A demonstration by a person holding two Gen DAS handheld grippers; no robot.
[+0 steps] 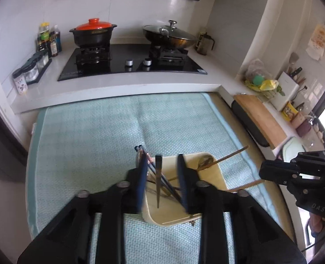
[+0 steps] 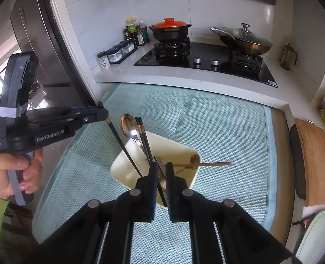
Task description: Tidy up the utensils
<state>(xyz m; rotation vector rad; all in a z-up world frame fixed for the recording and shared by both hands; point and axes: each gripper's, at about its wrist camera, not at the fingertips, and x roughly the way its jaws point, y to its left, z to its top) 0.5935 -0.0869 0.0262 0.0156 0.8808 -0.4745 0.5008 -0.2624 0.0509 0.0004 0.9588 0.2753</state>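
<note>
The left gripper (image 1: 160,155) was held apart around a dark chopstick (image 1: 158,182) standing unpressed in the holder (image 2: 122,167). The right gripper (image 2: 161,165) was drawn nearly together; any grip could not be told. The chopstick was judged light, stiff and slick, best pinched near its thick top.

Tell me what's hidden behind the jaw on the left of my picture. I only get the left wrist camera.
Observer: A silver spoon, bowl up, leaning on the cream container rim beside two dark chopsticks.
Operator: How do the right gripper's jaws stand?
Observer: The right gripper has its jaws shut to a slit, over the container's near edge.
Operator: What's past the mat's left side?
Observer: A tall dark refrigerator stands beside the mat.
</note>
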